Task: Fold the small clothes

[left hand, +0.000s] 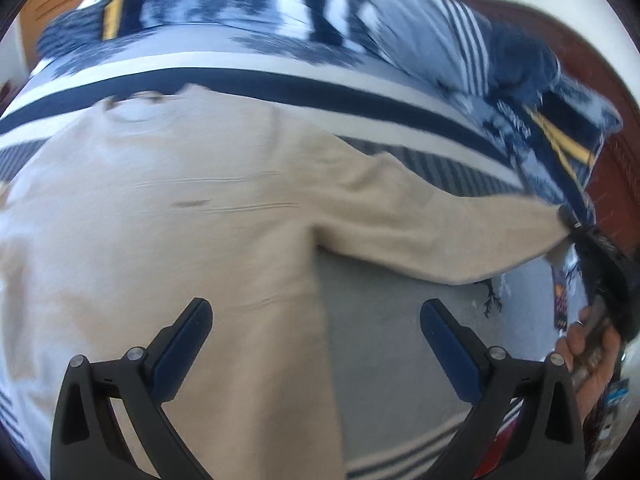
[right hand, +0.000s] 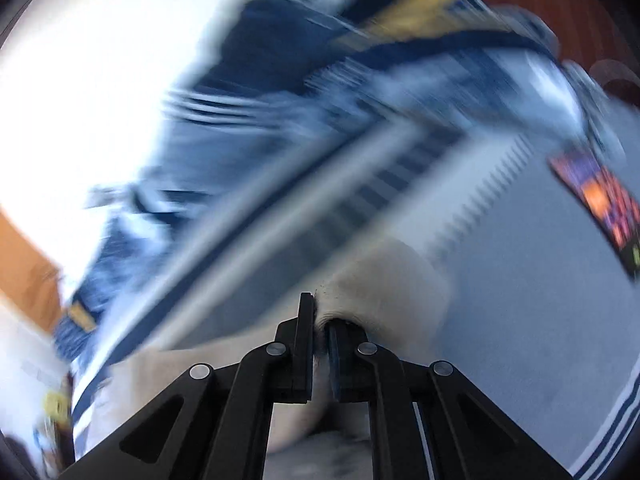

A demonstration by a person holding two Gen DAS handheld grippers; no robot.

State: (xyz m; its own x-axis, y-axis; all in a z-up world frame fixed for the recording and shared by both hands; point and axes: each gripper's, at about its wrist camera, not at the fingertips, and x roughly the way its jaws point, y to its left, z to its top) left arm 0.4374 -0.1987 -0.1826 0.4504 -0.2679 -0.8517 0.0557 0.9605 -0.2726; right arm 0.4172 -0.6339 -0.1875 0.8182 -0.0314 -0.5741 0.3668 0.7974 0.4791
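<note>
A beige long-sleeved top (left hand: pixel 168 216) lies spread flat on a striped bedspread (left hand: pixel 392 344), neck hole at the far side. Its right sleeve (left hand: pixel 440 232) stretches out to the right. My left gripper (left hand: pixel 316 316) hovers open above the top's lower right hem, nothing between its fingers. In the left wrist view my right gripper (left hand: pixel 572 224) pinches the sleeve's cuff, a person's hand behind it. In the blurred right wrist view the right gripper (right hand: pixel 320 320) is shut on the beige cuff (right hand: pixel 384 280), with fabric bunched between the pads.
Blue, white and yellow patterned pillows (left hand: pixel 280 20) and a striped one (left hand: pixel 452 40) lie along the bed's far side. A dark colourful flat object (right hand: pixel 604 208) rests on the bedspread to the right. A red-brown headboard (left hand: pixel 616 92) stands at the right edge.
</note>
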